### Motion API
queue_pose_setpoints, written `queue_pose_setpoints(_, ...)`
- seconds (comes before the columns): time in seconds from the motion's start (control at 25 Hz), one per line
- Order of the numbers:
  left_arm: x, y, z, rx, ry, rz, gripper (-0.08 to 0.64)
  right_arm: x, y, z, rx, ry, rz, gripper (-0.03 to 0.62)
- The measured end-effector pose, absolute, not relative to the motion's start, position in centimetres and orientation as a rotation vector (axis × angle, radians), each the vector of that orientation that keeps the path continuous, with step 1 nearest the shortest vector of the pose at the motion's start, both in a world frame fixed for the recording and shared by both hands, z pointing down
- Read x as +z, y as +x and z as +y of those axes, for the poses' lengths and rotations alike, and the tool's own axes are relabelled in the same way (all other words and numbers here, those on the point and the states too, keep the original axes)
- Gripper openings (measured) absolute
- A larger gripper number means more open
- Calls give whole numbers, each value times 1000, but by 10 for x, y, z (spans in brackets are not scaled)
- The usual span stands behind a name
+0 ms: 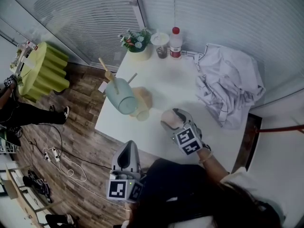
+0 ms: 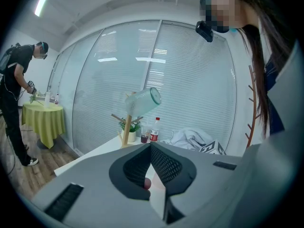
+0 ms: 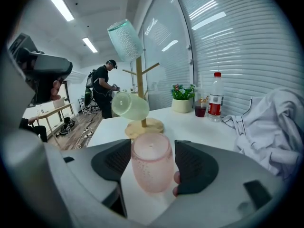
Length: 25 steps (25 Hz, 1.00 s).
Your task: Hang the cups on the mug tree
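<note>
Jaws on the right gripper [image 3: 151, 161] were clamped on the pink cup [image 3: 151, 172], one pad on each side of its wall at about mid-height. Left gripper [image 2: 151, 148] was pinched shut on nothing, hanging low off the near edge of the table [image 1: 156, 80] and well away from the work.

Pink cup sat above the tabletop, near the mug tree [image 3: 139, 87] but not touching it. Teal cup [image 3: 124, 39] was already capped over the top peg, pale green cup [image 3: 130, 106] tilted on a low one. Two upper pegs [image 3: 153, 69] were bare.

Handling, my read:
- light, rigid, thin-walled; speckled frosted wall should give the pads some bite
- no handle visible, so it likely has to go on mouth-first over a peg, like the other two
- body tapers, so a hard squeeze could push it out of the pads; moderate force only
- glass or plastic not clear, so treat it as breakable
- mid-wall hold looked right: it leaves the mouth free
- couldn't confirm which end faced the camera

Tree looked light, so a sideways knock could tip it.
</note>
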<state>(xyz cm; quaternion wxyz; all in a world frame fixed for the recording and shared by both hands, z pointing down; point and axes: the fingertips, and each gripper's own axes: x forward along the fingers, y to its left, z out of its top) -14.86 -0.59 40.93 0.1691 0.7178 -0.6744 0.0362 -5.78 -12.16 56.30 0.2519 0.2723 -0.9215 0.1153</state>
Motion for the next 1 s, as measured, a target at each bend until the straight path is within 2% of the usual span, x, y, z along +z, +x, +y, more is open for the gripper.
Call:
queue_pose_setpoints(0.24,415,-150,-5,136,2029,-1912,0,566,-60,-122,296,739,-2504,278)
queue_pose_setpoints(1.0,400,-146,-5,29,2106,-1893,0,545,-49,-124,295,823,-2523,275)
